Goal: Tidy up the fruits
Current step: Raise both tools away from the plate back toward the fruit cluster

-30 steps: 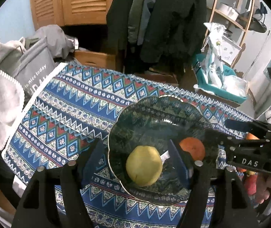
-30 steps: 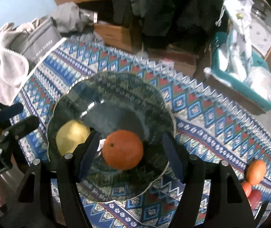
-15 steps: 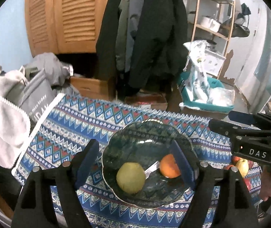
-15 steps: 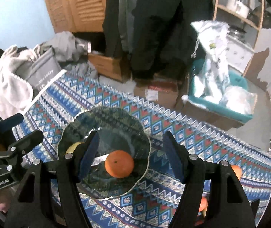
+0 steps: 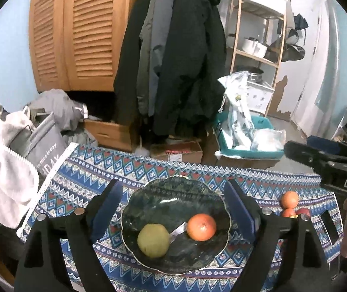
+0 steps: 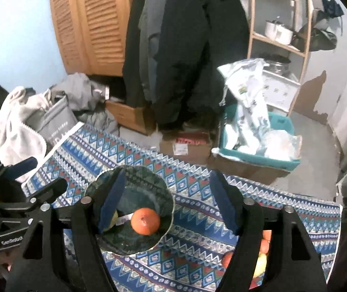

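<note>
A dark glass plate (image 5: 171, 194) on the patterned cloth holds a yellow-green pear (image 5: 153, 240) and an orange (image 5: 201, 226). My left gripper (image 5: 173, 206) is open and empty, raised above the plate. My right gripper (image 6: 168, 202) is open and empty, high above the plate's right side; the plate (image 6: 146, 177) and the orange (image 6: 145, 221) show below it. More fruit, orange and red (image 5: 289, 199), lies on the cloth at the right, partly hidden behind my right finger (image 6: 262, 248).
The blue patterned tablecloth (image 5: 115, 170) covers the table. A grey bag and white towel (image 5: 5, 150) sit at its left end. Beyond the far edge stand cardboard boxes, a teal bin (image 5: 244, 146), hanging coats and a wooden shelf.
Both grippers have lifted up and back from the plate, so the plate and fruit look smaller. The pear and the orange stay on the plate.
</note>
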`<state>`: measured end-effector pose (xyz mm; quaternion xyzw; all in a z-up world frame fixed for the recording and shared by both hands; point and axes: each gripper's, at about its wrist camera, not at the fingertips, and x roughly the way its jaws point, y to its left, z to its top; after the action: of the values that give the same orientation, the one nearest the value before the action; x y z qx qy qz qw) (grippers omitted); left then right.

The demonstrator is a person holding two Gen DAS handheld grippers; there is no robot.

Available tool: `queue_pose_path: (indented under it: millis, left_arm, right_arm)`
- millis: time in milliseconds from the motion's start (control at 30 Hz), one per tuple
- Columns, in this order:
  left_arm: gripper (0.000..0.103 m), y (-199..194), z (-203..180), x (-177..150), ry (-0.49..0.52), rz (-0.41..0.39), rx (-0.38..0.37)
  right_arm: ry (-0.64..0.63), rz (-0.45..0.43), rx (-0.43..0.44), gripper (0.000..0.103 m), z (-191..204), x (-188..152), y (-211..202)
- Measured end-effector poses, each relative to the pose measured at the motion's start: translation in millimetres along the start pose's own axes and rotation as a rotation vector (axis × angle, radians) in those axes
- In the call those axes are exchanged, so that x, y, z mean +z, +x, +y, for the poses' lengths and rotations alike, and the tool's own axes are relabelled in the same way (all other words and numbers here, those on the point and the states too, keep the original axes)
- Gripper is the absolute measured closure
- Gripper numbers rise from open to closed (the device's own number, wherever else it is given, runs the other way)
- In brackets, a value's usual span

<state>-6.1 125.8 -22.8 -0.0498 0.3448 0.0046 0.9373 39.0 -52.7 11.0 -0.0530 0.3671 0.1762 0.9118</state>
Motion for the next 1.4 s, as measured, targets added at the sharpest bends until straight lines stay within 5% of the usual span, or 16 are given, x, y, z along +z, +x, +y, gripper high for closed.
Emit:
queue_pose_path:
  millis: [433,1400]
  left_arm:
    - [0.01,-25,-42,11,0.065,-0.059,-0.061]
    - [0.009,-30,-127,11,0.194,-0.053,-0.171]
  right_arm:
    - [0.042,-0.109,-0.086,0.021,-38,-1,-54]
    - [0.145,-0.142,-0.216,0.017,-121,-35,-106]
